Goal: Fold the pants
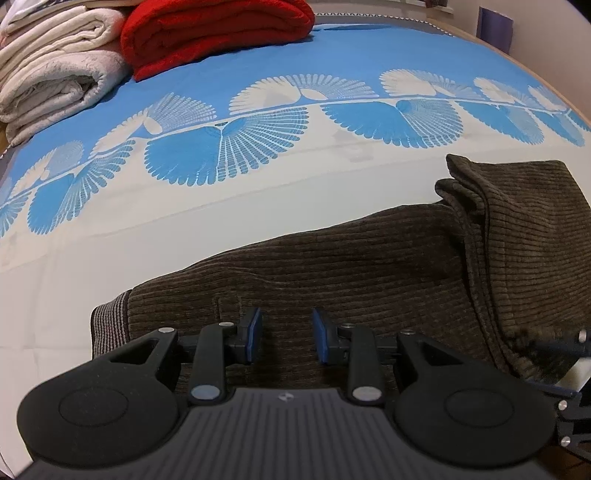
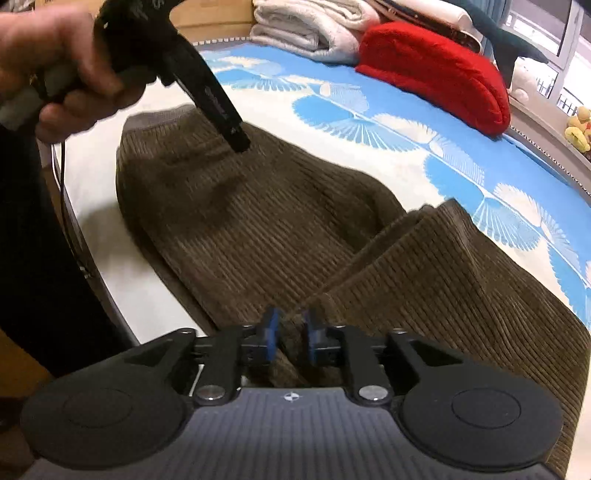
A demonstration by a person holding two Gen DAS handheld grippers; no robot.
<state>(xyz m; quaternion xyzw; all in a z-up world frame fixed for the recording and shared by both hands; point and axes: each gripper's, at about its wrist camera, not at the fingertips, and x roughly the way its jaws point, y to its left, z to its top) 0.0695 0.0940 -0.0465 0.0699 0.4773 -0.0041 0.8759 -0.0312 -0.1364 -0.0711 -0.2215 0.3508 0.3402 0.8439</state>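
The pants run off the right and bottom edges of the right wrist view, so their far end is cut off; in the left wrist view the right edge also cuts them. The body of each hand-held gripper hides the cloth beneath it. Whether the right hand-held gripper pinches the fold between its pads is hard to tell, perhaps only touching. The person's hand is blurred and cut by the left and top edges, and the tips of the left hand-held gripper are smeared against the cloth. The red blanket and pale towels are cropped at the top. Small yellow items at the right edge are too small to identify
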